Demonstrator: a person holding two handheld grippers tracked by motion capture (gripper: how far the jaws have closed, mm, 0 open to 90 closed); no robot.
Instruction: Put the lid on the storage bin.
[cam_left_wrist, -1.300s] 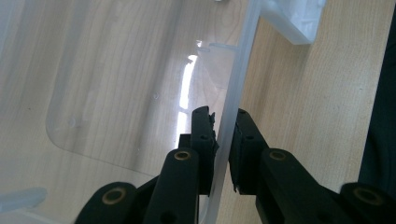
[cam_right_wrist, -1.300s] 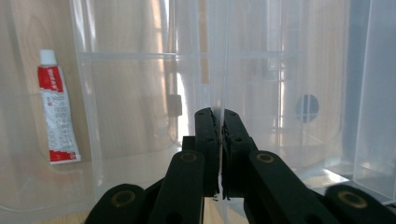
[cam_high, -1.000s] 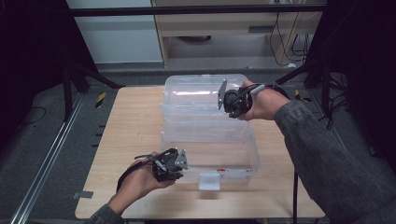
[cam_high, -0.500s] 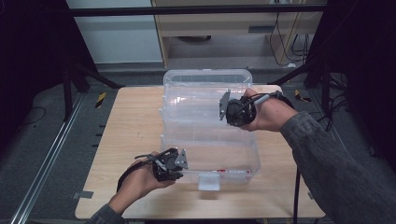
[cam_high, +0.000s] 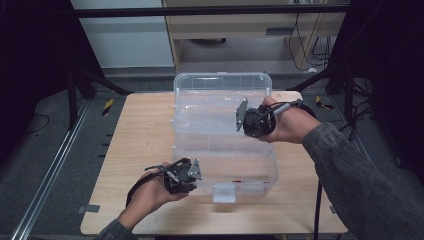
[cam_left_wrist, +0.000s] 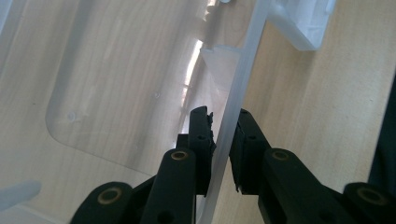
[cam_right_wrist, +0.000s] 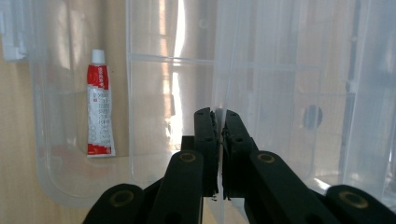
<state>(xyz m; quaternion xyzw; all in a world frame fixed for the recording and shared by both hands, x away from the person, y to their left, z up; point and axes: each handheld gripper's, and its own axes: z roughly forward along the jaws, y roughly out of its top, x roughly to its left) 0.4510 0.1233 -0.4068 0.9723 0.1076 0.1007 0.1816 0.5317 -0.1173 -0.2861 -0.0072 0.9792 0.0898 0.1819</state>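
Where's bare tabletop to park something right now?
Widest free patch: the wooden table left of the clear plastic box, above the left gripper. A narrow strip runs along the near edge. Crowded: box's right side, under the right gripper.

The print on the red-and-white tube (cam_right_wrist: 100, 110) is too small to be read; the clear box (cam_right_wrist: 289, 93) is cut off by the right gripper view's edges.

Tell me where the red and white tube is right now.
In the right gripper view, the red and white tube lies at the left, on the floor of the clear plastic box, near its rounded corner.
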